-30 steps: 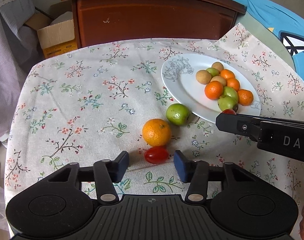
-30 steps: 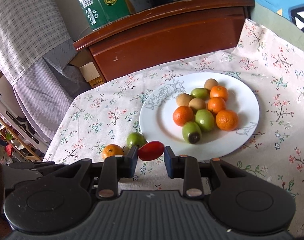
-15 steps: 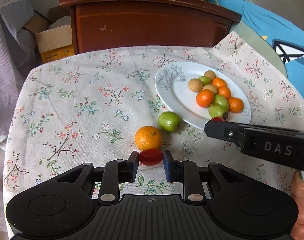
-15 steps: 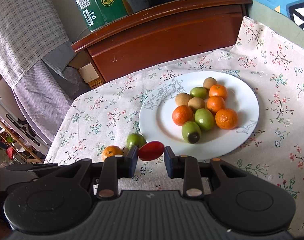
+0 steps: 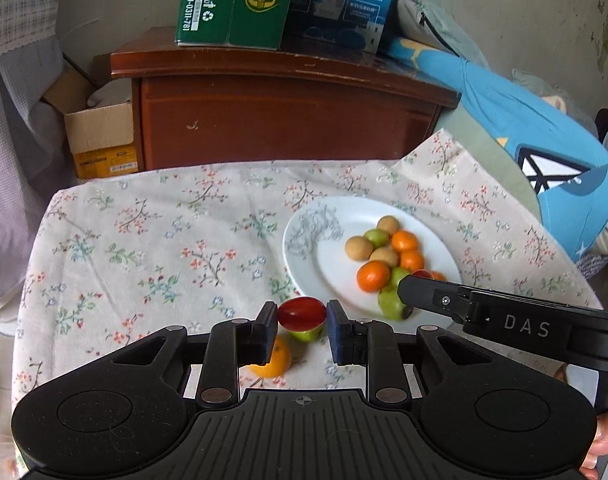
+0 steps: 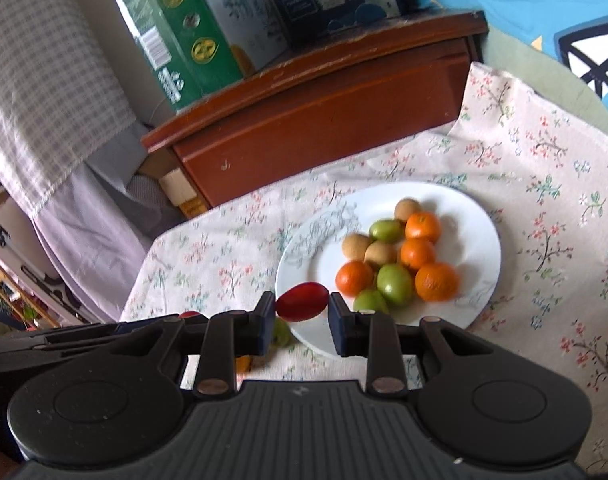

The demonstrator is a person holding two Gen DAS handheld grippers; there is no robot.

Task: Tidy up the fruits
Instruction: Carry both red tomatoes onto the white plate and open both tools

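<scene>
My left hand-held gripper [image 5: 302,322] is pinching a red cherry tomato [image 5: 302,313] between its pads, lifted clear of the flowered cloth [image 5: 143,248] on the worktop. Below it, partly hidden by the fingers, lie a green fruit [image 5: 306,335] and an orange [image 5: 272,362], both on the cloth just short of the white plate [image 5: 336,268].

My right hand-held gripper [image 6: 301,314] is likewise closed on a second red tomato [image 6: 302,302], held over the near rim of the plate [image 6: 299,272] (whether it touches the rim I cannot tell). From the left camera this gripper reaches in from the right, its tip over the plate's fruit.

On the plate sits a cluster of oranges [image 6: 436,281], green fruits [image 6: 394,283] and brownish round ones [image 6: 356,246], touching one another. Behind the worktop stands a brown wooden cabinet [image 5: 279,120] with a green carton [image 5: 231,0] on top.
</scene>
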